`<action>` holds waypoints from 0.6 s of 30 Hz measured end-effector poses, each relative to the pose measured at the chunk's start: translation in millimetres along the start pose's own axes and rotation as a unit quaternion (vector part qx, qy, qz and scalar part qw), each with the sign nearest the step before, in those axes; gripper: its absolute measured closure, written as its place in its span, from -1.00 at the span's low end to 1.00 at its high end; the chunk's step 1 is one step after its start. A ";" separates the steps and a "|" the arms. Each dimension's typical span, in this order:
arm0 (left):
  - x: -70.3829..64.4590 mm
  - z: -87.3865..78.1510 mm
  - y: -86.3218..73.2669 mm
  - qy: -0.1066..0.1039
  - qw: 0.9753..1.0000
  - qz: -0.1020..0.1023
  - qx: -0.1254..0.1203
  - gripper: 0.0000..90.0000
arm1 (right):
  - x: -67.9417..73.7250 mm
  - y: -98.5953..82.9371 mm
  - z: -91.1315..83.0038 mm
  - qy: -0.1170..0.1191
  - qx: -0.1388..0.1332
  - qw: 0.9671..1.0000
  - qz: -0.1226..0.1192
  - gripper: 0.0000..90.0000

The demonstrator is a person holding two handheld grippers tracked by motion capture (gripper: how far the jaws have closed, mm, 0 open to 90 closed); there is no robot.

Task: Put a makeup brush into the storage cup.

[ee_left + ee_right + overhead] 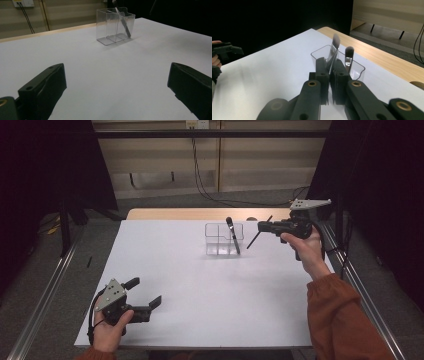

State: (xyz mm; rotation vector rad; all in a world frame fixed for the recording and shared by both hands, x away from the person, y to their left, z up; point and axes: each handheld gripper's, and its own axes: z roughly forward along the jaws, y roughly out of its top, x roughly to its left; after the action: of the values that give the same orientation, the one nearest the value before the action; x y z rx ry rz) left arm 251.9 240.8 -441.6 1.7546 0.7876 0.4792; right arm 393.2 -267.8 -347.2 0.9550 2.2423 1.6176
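Right claw [263, 227] held above the far right of the desk [200, 290], just right of the clear holder [224, 239]; clenched on a brush [256, 236], whose thin dark handle slants down-left from the jaws in the high view. In the right gripper view the brush [335, 47] rises from between the closed jaws, blurred bristle end up, over the holder [359, 70]. A second brush [232, 234] stands tilted in the holder's right compartment, head up, leaning toward the left; same brush [348, 56] seen beyond the jaws, and as a slanted handle [123, 21] in the left gripper view. Left claw [145, 295] low at the near left corner of the desk, released, jaws wide apart, nothing between them. Holder [113, 26] sits well apart from it.
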 end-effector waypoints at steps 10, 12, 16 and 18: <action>3.5 -0.3 -1.0 0.007 1.000 -0.001 0.003 -0.94 | -6.5 12.4 11.7 -0.014 0.007 1.000 0.001 0.91; 5.4 -1.1 -1.3 0.009 1.000 -0.002 0.002 -0.94 | -5.3 17.3 14.2 -0.014 0.008 1.000 -0.004 0.91; 7.4 -1.9 -1.9 0.013 1.000 -0.006 0.000 -0.94 | -3.6 25.7 19.0 -0.015 0.005 1.000 -0.010 0.91; 7.5 -2.3 -1.7 0.013 1.000 -0.005 -0.002 -0.94 | -4.6 28.1 22.7 -0.017 0.006 1.000 -0.011 0.91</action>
State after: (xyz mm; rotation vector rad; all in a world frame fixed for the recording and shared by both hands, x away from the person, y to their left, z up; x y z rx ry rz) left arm 255.2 248.0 -442.9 1.7430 0.8133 0.4983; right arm 419.1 -248.0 -331.1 0.9502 2.2344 1.5680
